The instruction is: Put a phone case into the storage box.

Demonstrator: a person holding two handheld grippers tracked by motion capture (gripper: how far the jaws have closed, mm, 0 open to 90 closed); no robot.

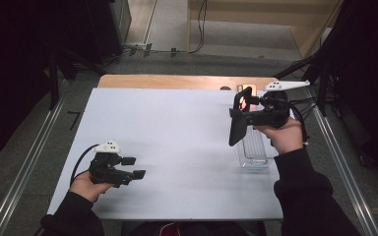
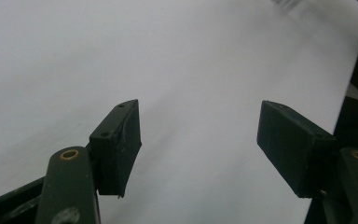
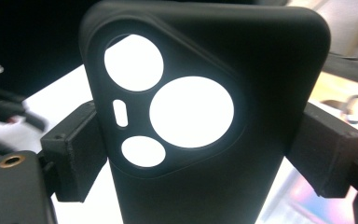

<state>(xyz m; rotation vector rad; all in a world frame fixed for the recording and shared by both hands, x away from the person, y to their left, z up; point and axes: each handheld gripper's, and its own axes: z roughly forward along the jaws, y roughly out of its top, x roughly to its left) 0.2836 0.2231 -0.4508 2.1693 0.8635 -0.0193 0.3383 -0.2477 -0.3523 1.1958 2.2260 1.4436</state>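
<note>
The phone case (image 3: 205, 121) (matte black, rounded camera holes) is sitting clamped in the right gripper (image 3: 205, 154); the left gripper (image 2: 198, 149) is gaping empty.

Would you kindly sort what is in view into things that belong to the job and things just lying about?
In the job:
- phone case, clamped in the right gripper
- left gripper, open over the table

Lying about:
- clear tray
- orange-lit item at the far edge
</note>
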